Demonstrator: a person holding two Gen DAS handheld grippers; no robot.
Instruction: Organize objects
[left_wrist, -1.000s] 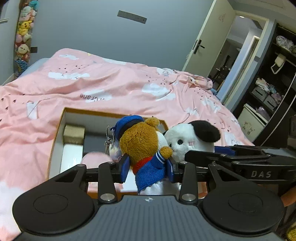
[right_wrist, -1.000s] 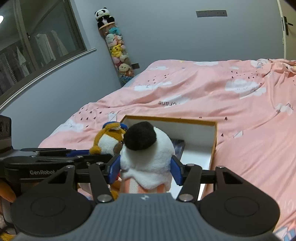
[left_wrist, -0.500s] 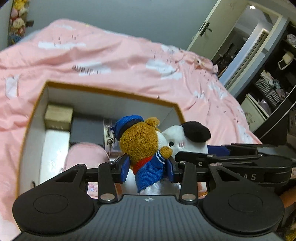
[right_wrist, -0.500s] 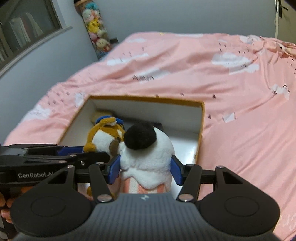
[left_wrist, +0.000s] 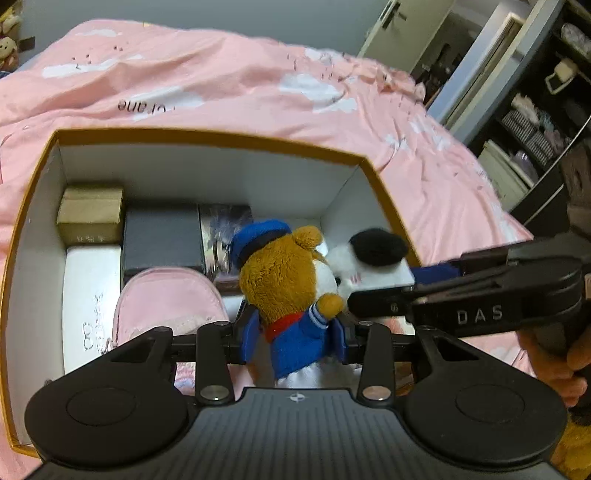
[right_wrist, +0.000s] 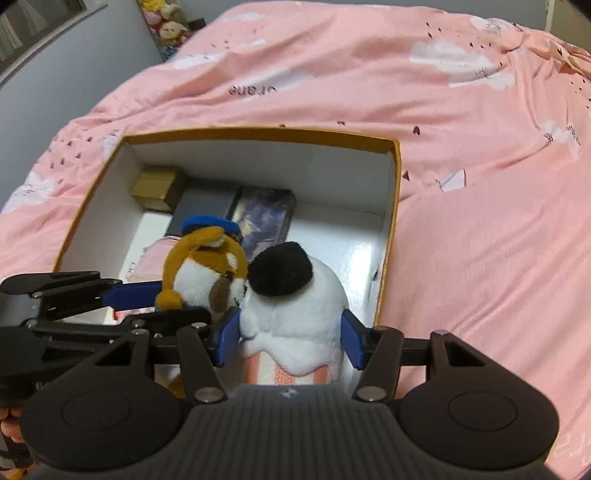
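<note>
Left claw (left_wrist: 294, 341) clamped on a brown bear (left_wrist: 286, 275) in a blue cap and blue jacket, blue pads pressed against both sides of its body. Right claw (right_wrist: 290, 341) clamped on a white plush (right_wrist: 295, 314) with a black ear, pads squeezing its lower body above a pink striped part. Both toys held upright, touching each other, bear to the left of the white plush, and both poised over the open box (left_wrist: 221, 137) with an orange rim and white inner walls. Box resting on a bed under a pink duvet (right_wrist: 480, 221) printed with white clouds. Inside the box, along the far wall: a small tan carton (left_wrist: 90, 214) in the left corner, a dark grey case (left_wrist: 160, 236) just beside it, then a dark patterned packet (right_wrist: 264, 218). Below the carton, a white flat box (left_wrist: 90, 295) against the left wall, and beside that a pink pouch (left_wrist: 170, 302), partly hidden behind the left claw. Floor of the box bare and white at the right side, beneath the white plush. Possibly a keyring or metal clip behind the bear's cap, too blurred to be sure. A hand (left_wrist: 554, 365) gripping the right claw's handle at the right edge of the left wrist view. Stuffed toys (right_wrist: 168, 22) stacked in the far corner of the room.
</note>
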